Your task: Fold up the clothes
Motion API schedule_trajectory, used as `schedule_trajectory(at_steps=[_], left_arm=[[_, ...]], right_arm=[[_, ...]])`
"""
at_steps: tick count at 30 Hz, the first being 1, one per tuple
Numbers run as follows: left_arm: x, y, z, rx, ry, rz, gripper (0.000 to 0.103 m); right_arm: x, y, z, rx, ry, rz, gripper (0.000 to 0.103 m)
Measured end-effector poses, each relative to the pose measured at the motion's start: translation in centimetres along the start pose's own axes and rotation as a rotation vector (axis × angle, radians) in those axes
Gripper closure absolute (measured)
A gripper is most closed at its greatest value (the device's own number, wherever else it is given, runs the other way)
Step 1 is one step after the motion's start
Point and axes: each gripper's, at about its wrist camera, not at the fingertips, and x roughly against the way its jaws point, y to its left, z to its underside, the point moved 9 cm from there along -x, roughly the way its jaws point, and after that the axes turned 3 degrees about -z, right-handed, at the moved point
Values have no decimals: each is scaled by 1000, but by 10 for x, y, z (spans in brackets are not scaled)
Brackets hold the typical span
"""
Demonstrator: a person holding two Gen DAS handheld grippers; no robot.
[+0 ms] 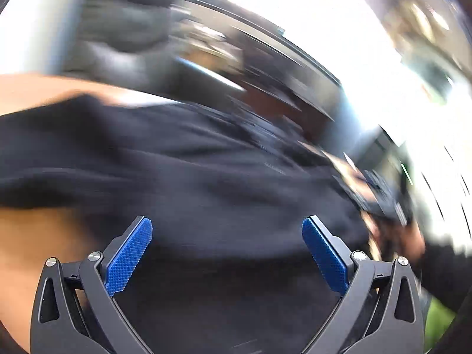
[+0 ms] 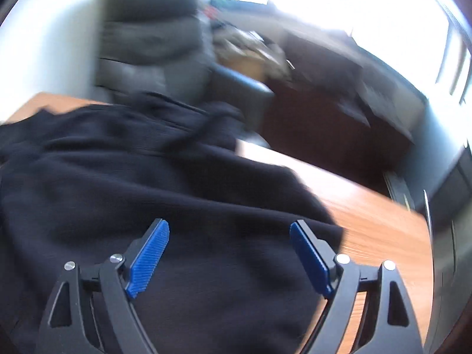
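Note:
A dark navy garment (image 1: 188,177) lies spread on a wooden table (image 1: 26,253). My left gripper (image 1: 227,227) is open, its blue pads wide apart just above the cloth, holding nothing. In the right wrist view the same garment (image 2: 147,194) covers the left and middle of the table (image 2: 377,230). My right gripper (image 2: 229,230) is open over the garment near its right edge, empty. Both views are motion-blurred. A hand on the other gripper (image 1: 389,206) shows at the right of the left wrist view.
A grey padded chair (image 2: 153,41) stands behind the table's far edge. A dark wooden desk (image 2: 330,112) with clutter is at the back right. Bright windows (image 1: 324,23) lie beyond. Bare tabletop shows at the right in the right wrist view.

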Motion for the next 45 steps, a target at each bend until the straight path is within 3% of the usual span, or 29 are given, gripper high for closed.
schedule_trajectory(at_steps=[3, 5, 7, 10, 14, 18, 20, 22, 24, 30, 34, 40, 45], left_arm=[[62, 147, -32, 245, -97, -157, 0], [84, 224, -37, 420, -142, -224, 0], [105, 298, -37, 603, -185, -260, 0], [120, 379, -35, 799, -218, -253, 0], [123, 429, -41, 868, -251, -237, 0], [113, 441, -58, 868, -254, -193, 1], [105, 441, -62, 876, -243, -188, 14], [101, 445, -58, 892, -212, -178, 63], [95, 448, -53, 907, -184, -167, 89], [92, 437, -62, 877, -252, -114, 95], [110, 395, -95, 803, -342, -32, 96], [104, 240, -166, 569, -373, 165, 96], [66, 48, -182, 317, -279, 342, 96]], right_arm=[[12, 47, 4, 11, -47, -53, 15], [8, 68, 3, -2, -57, -74, 15], [-3, 77, 2, -25, -37, -90, 15], [-7, 91, 1, -52, -26, -107, 15], [-10, 108, -4, -58, -7, -98, 15], [-12, 125, -6, -39, 3, -98, 15], [-15, 132, -5, -31, 11, -101, 15], [-16, 138, -4, -29, 17, -109, 15], [-17, 142, 0, -25, 26, -115, 16], [-15, 140, 12, -46, 40, -120, 19], [-6, 130, 18, -72, 27, -112, 19], [24, 116, 12, -125, -40, -121, 20], [68, 100, -5, -151, -138, -150, 20]])
